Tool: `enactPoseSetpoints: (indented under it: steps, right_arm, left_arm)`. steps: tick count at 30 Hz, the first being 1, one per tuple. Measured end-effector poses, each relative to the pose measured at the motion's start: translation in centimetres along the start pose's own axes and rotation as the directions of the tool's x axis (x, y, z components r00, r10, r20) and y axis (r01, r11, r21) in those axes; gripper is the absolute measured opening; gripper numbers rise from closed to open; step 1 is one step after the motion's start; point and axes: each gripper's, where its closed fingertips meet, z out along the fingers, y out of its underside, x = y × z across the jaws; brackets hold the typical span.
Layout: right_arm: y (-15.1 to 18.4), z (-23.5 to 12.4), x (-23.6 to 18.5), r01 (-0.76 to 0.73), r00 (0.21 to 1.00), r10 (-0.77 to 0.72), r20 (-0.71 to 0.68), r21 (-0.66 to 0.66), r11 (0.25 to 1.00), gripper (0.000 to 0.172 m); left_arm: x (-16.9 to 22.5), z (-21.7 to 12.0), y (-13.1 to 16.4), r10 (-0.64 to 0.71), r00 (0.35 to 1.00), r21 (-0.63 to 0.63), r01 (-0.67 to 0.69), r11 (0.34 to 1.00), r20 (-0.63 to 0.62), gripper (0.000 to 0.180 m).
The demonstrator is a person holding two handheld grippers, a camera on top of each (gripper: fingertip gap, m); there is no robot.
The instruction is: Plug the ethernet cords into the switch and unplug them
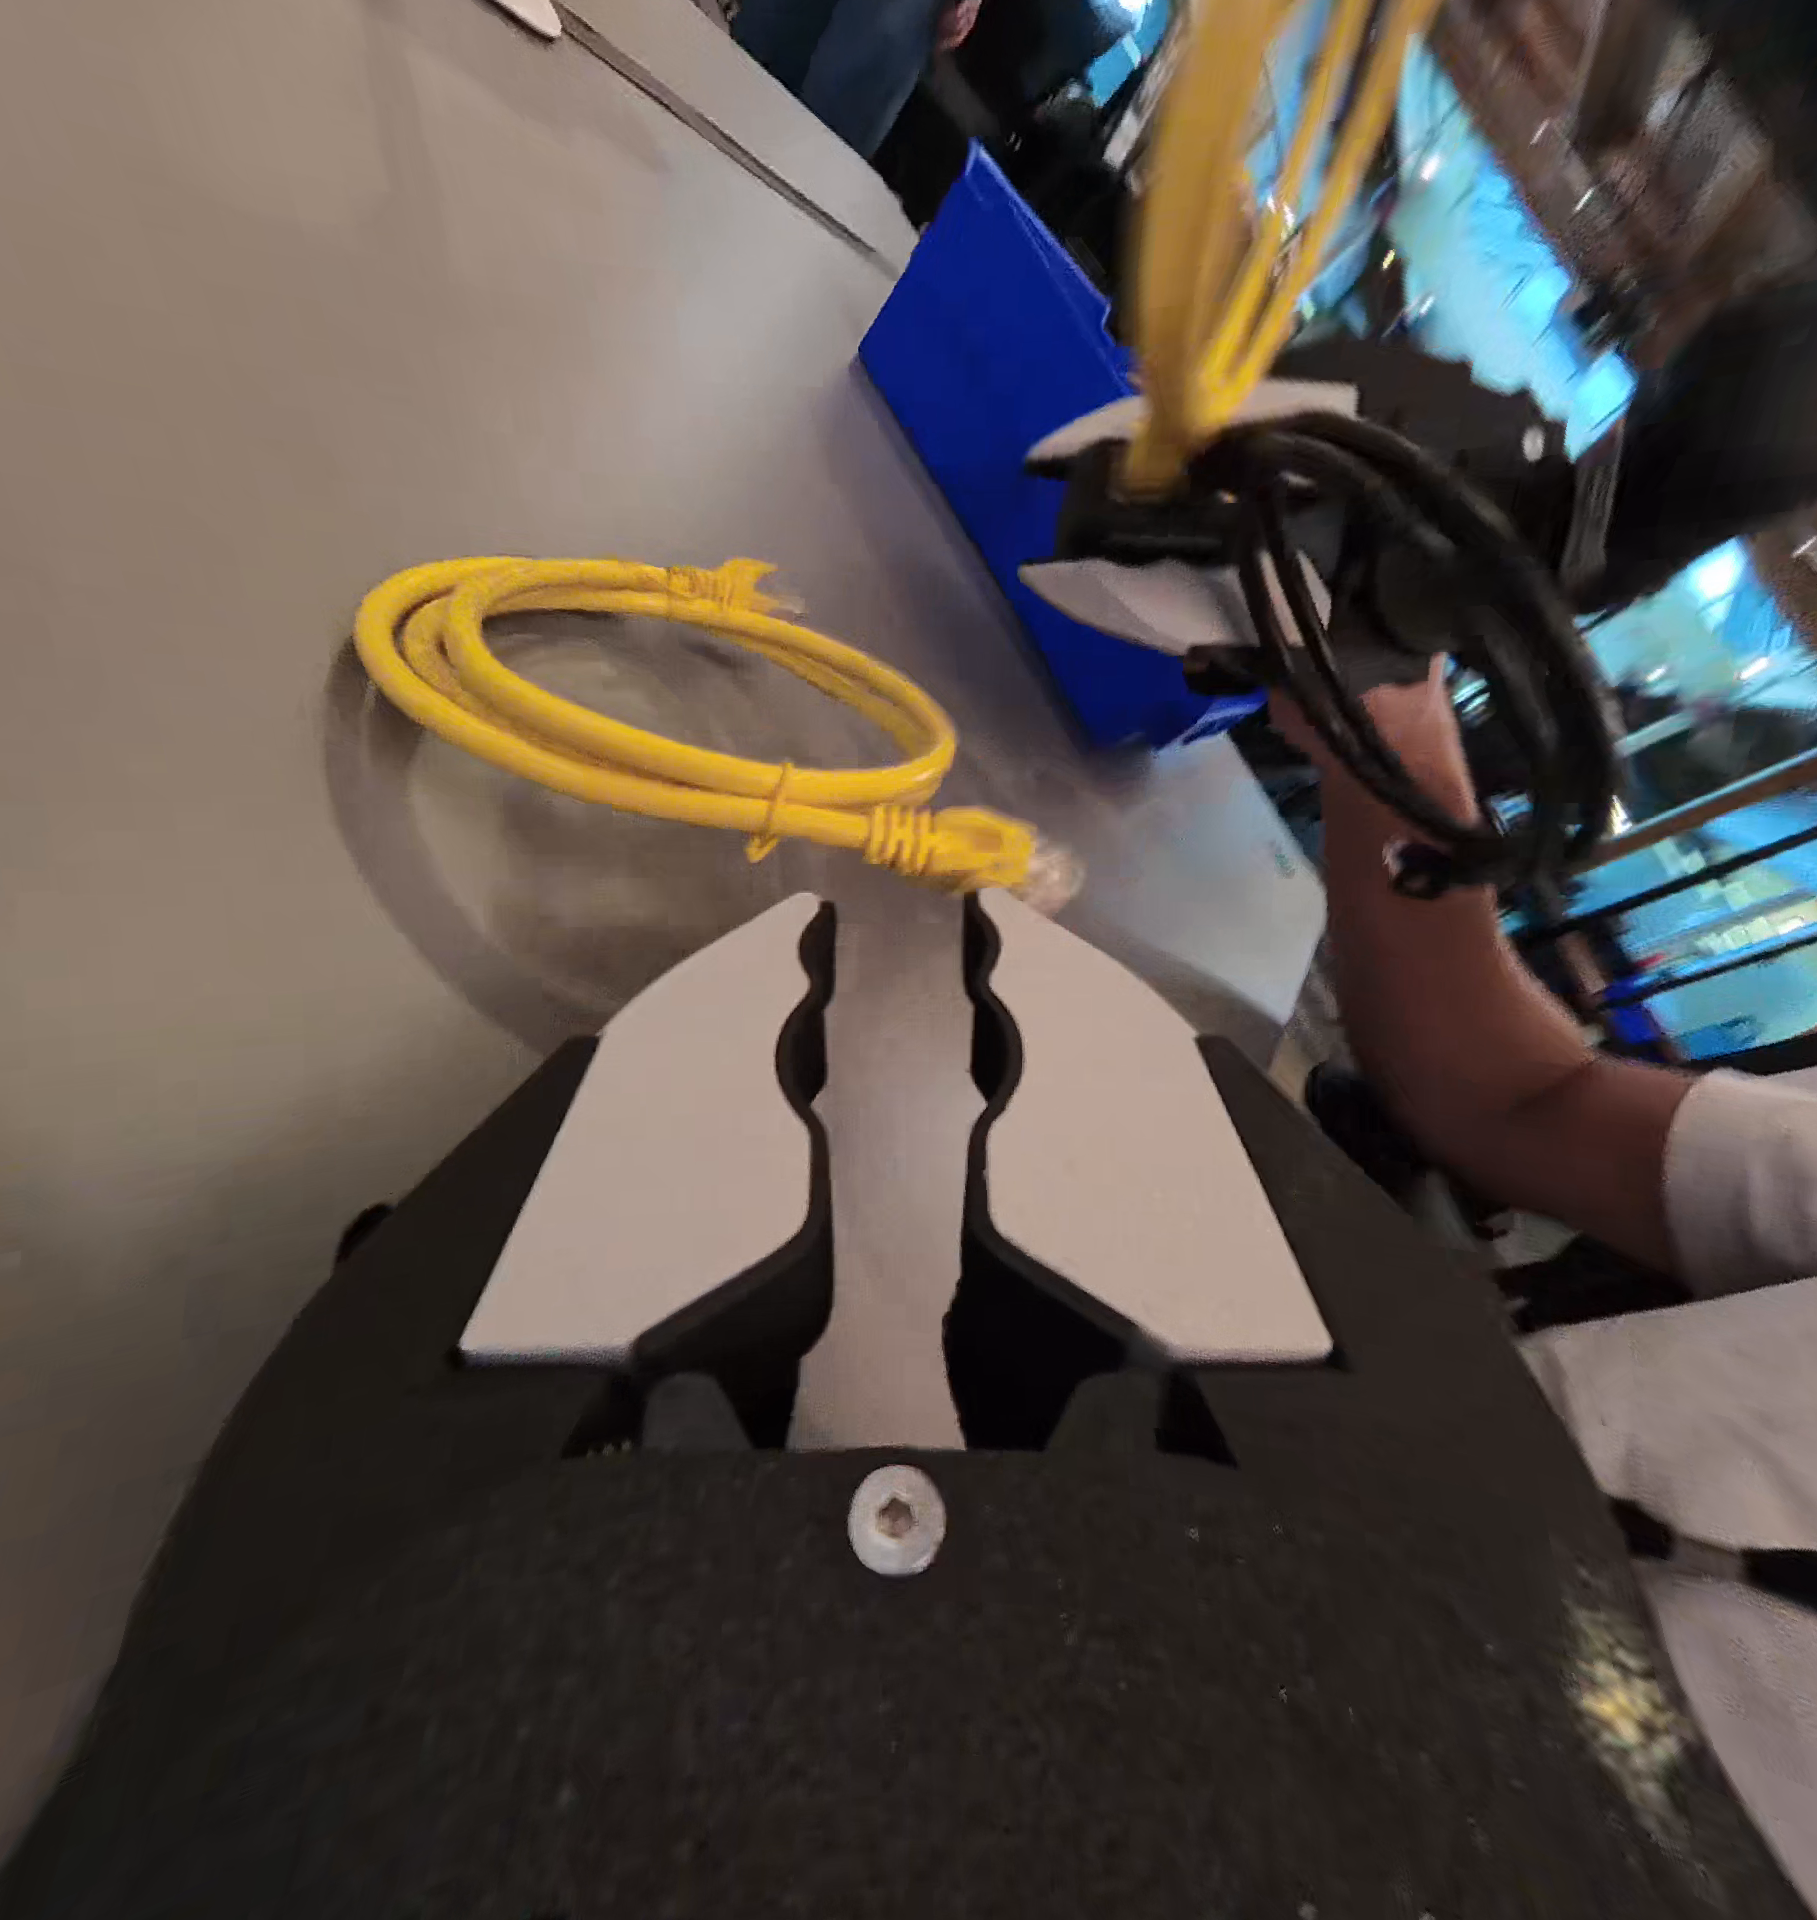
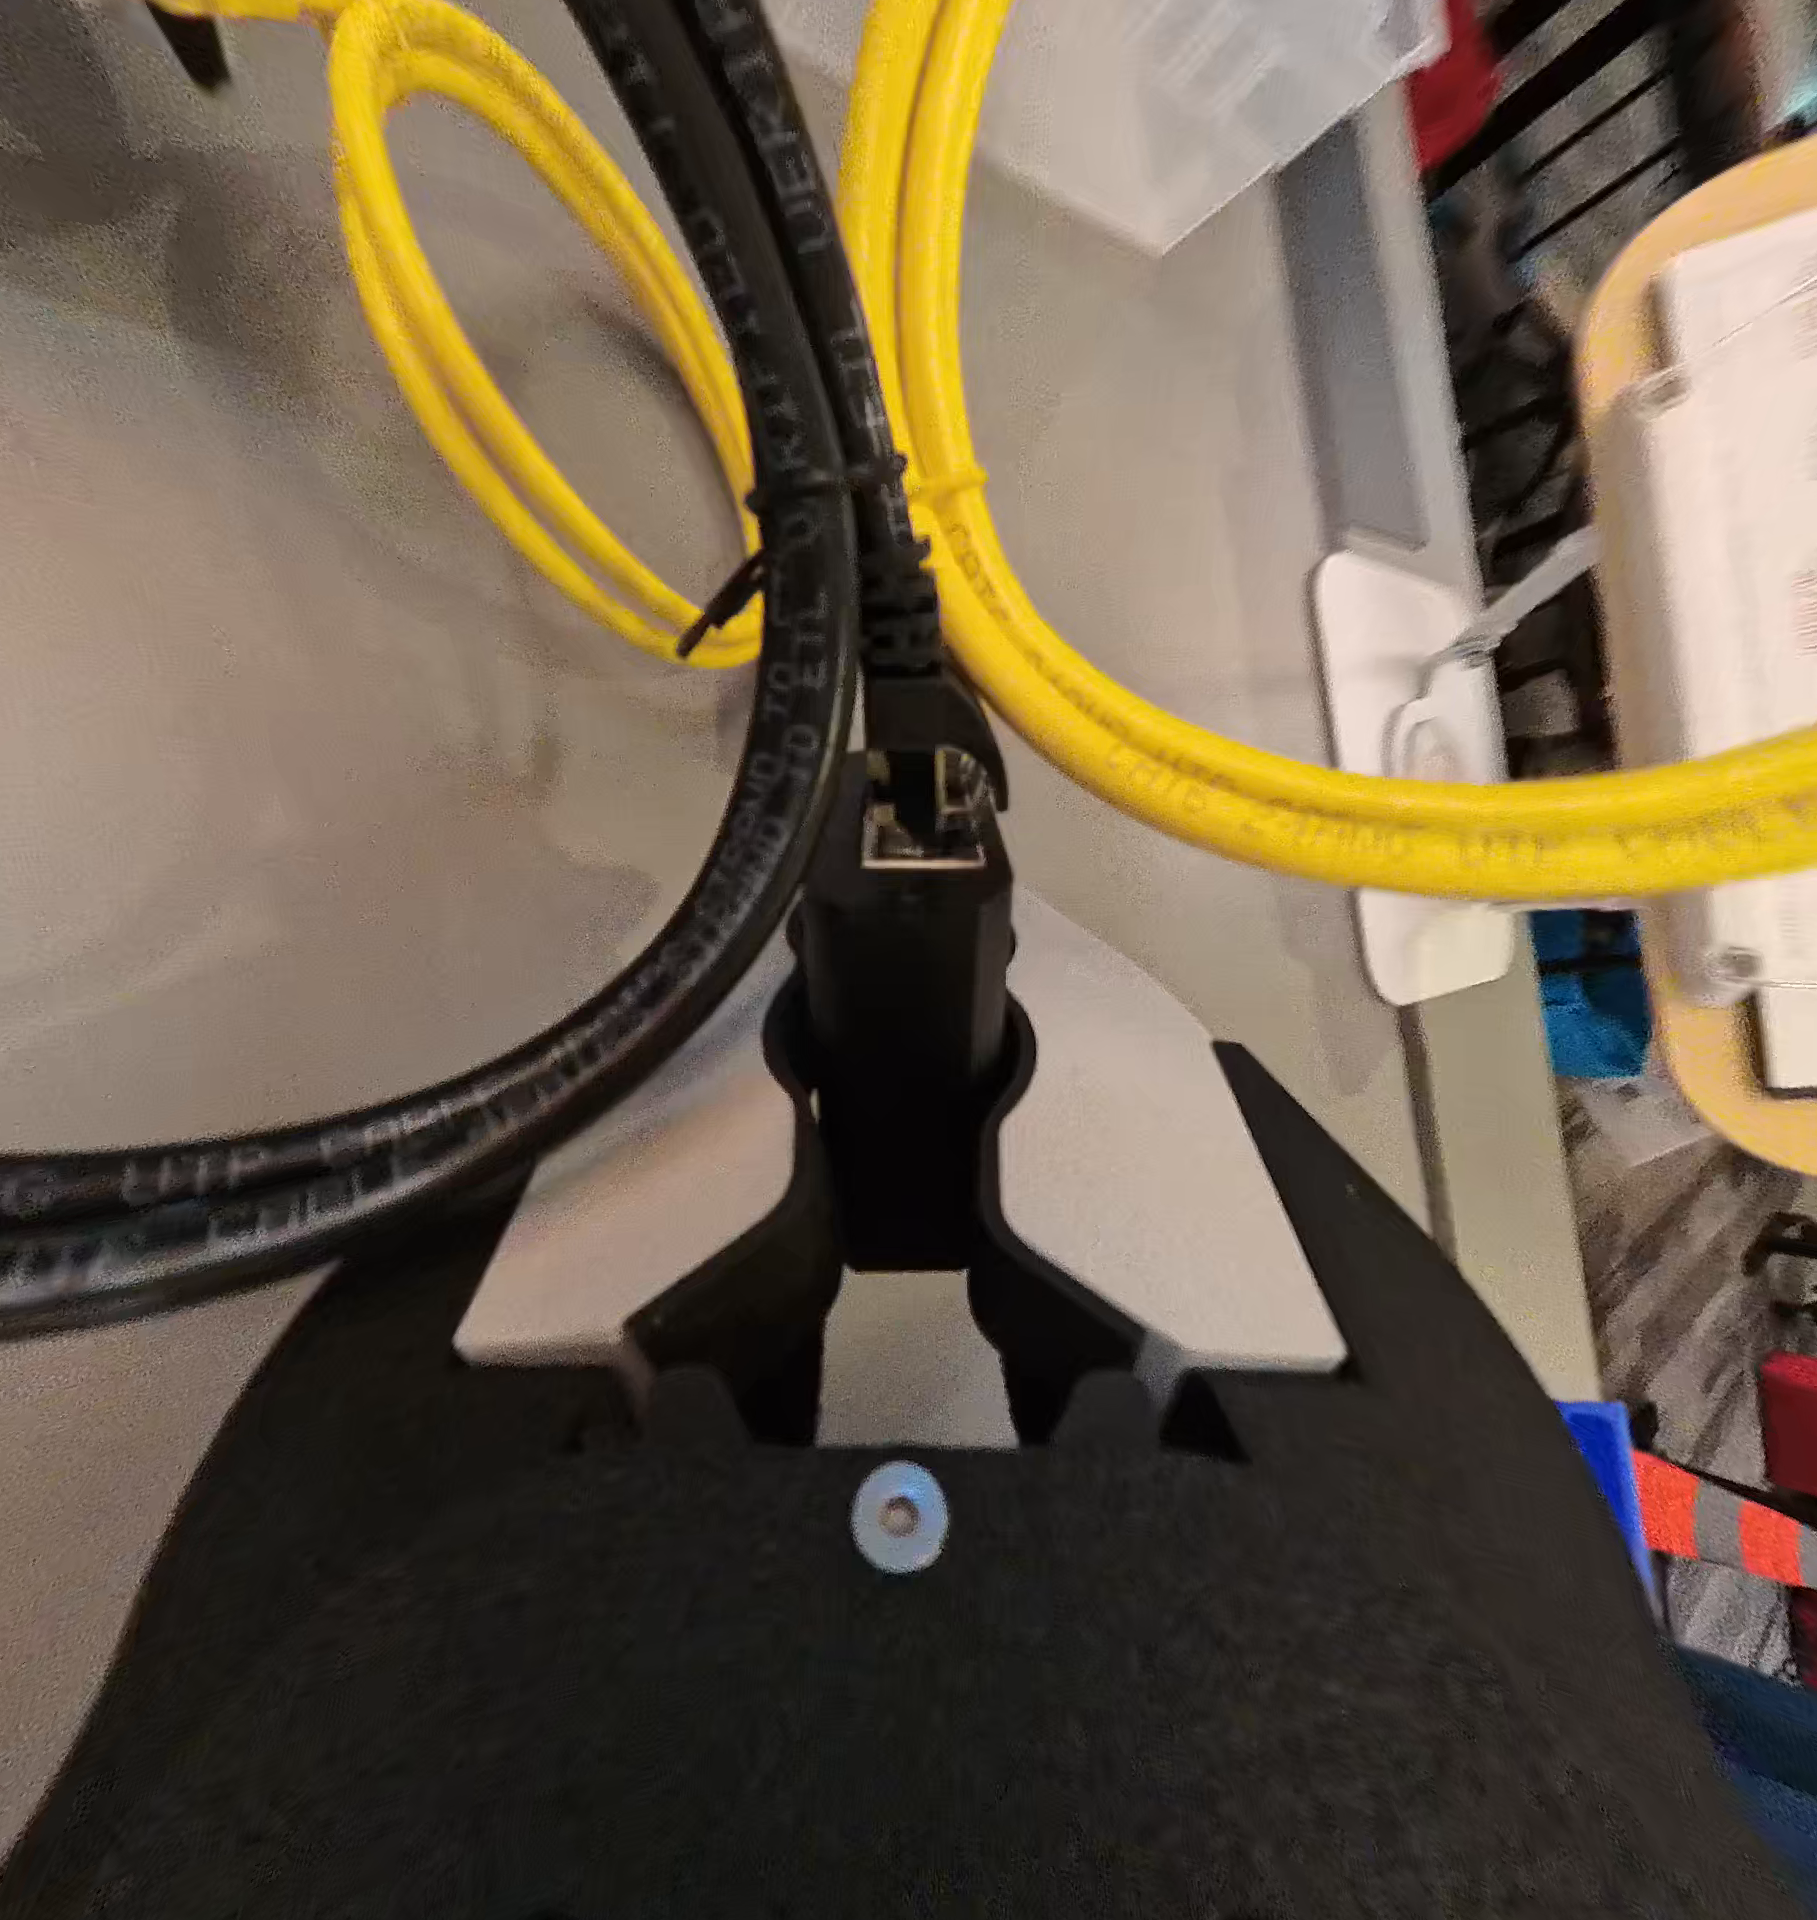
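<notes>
1. The small black box-shaped plastic switch (image 2: 909, 1049) is clamped between the black ridged pads of the right tool (image 2: 904, 1039), lifted clear of the bench. Its long axis runs straight out along the fingers, and its metal-rimmed port faces away from the camera.
2. A black moulded plug on a thick round black ethernet cord (image 2: 888, 582) sits in that port; the cord loops back to the left and is bound with a thin tie.
3. Glossy round yellow ethernet cords (image 2: 1143, 748) hang from the same end of the switch in tied loops.
4. The left tool (image 1: 899, 920) has its pale grey fingers parted with nothing between them, only bare bench showing in the gap.
5. Just ahead of its tips a coiled yellow ethernet cord with a clear-tipped plug (image 1: 665, 717) lies flat on the smooth grey bench (image 1: 208, 416), the plug pointing right.
6. A blue plastic bin (image 1: 997, 436) stands farther back on the bench.
</notes>
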Motion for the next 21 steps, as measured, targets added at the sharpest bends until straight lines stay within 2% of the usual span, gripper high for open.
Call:
enactPoseSetpoints:
  steps: [4,7,9,12,15,17,19,21]
  right_arm:
    - [-0.2,1.2,-0.4,-0.013,0.999,0.016,0.041,-0.069,0.998,0.025]
    - [-0.9,1.5,-0.9,-0.036,0.997,0.039,0.061,-0.051,0.998,0.025]
    - [-1.3,1.8,-1.6,-0.027,0.997,0.029,0.074,-0.029,0.999,0.025]
    - [-0.7,2.1,-1.6,-0.037,0.997,0.041,0.060,-0.071,0.997,0.025]
    - [0.5,1.8,-2.0,-0.130,0.982,0.146,0.120,-0.132,0.983,0.025]
    - [0.4,1.5,-2.2,-0.162,0.972,0.179,0.154,-0.117,0.980,0.025]
    - [-0.2,1.1,-2.8,-0.175,0.961,0.189,0.202,-0.085,0.981,0.025]
    - [-0.5,0.6,-3.0,-0.137,0.969,0.151,0.197,-0.082,0.987,0.025]
  left_arm:
    - [0.4,-1.5,0.1,0.161,0.984,-0.023,-0.159,0.987,0.080,0.039]
    - [1.9,-2.1,-1.0,0.213,0.976,0.037,-0.215,0.976,0.046,0.041]
    - [2.4,-1.7,-1.2,0.269,0.962,0.026,-0.271,0.962,0.053,0.048]
    - [2.8,-1.8,-1.8,0.394,0.908,0.003,-0.398,0.917,0.145,0.050]
    - [5.0,-2.3,-3.8,0.497,0.845,0.026,-0.511,0.859,0.196,0.051]
    - [6.1,-1.4,-4.2,0.571,0.801,-0.043,-0.574,0.818,0.177,0.051]
    - [5.7,0.3,-2.7,0.644,0.755,-0.213,-0.614,0.760,0.121,0.058]
    - [4.4,1.3,-0.8,0.709,0.700,-0.363,-0.643,0.674,0.078,0.061]
